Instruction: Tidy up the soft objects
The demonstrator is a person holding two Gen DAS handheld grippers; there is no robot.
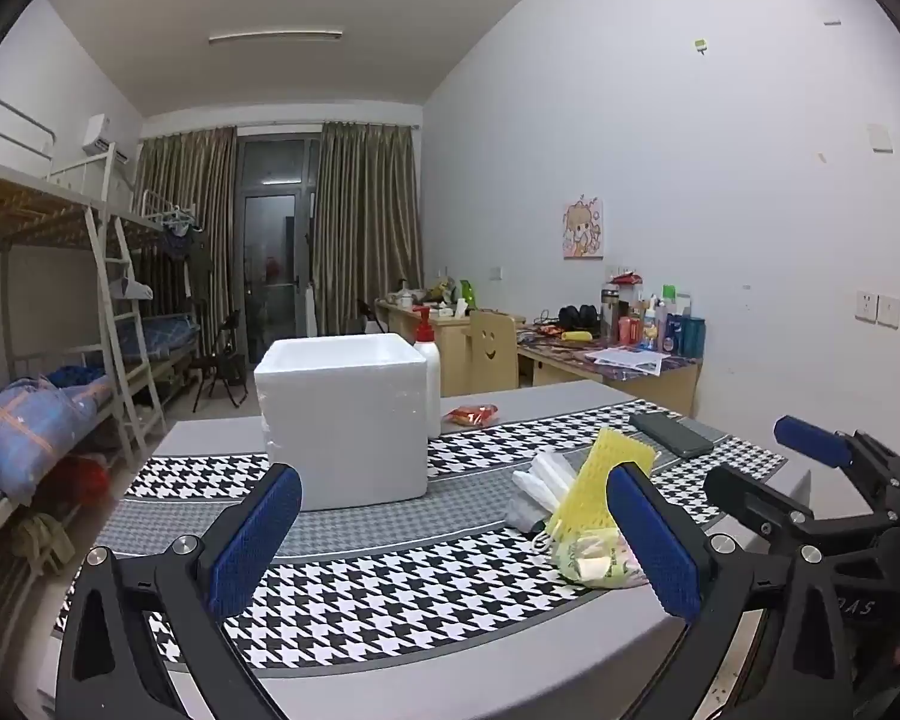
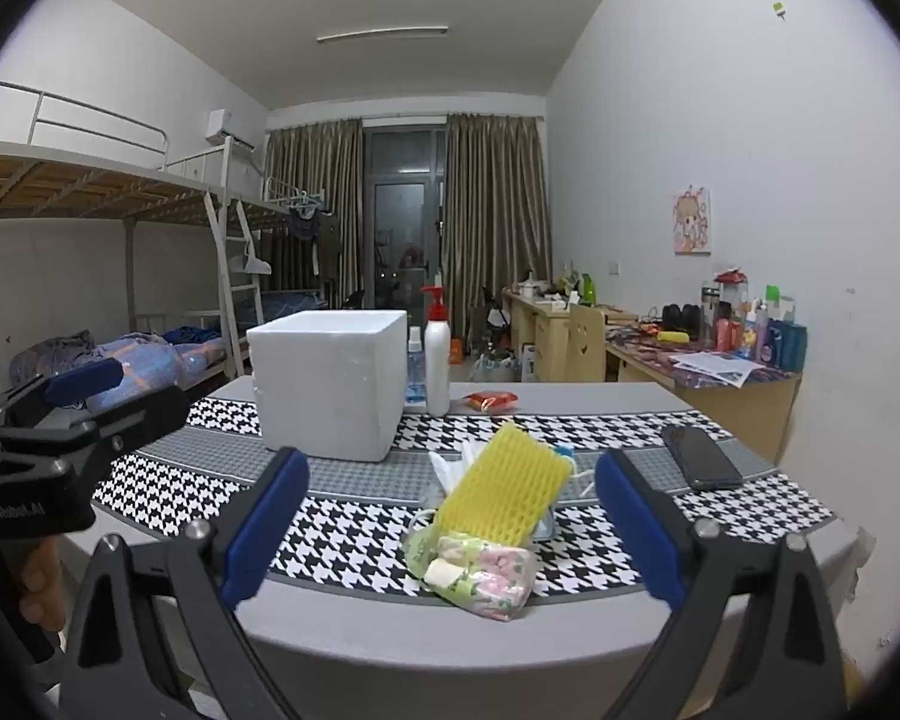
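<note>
A yellow foam net sleeve (image 2: 504,483) (image 1: 606,489) lies on a small pile of soft things at the near right of the table. Under it sit a flowered tissue pack (image 2: 486,570) (image 1: 594,564) and white folded pieces (image 1: 543,480) (image 2: 456,462). A white foam box (image 1: 345,420) (image 2: 330,381) stands behind, to the left. My left gripper (image 1: 453,534) is open and empty, left of the pile. My right gripper (image 2: 450,525) is open with nothing between its pads, just short of the pile. Each gripper shows at the edge of the other's view.
A black phone (image 2: 699,456) (image 1: 672,435) lies at the right on the houndstooth cloth (image 2: 360,531). A white pump bottle (image 2: 437,360), a small clear bottle (image 2: 414,372) and a red snack packet (image 2: 491,401) stand behind the box. Bunk beds at left, cluttered desks at right.
</note>
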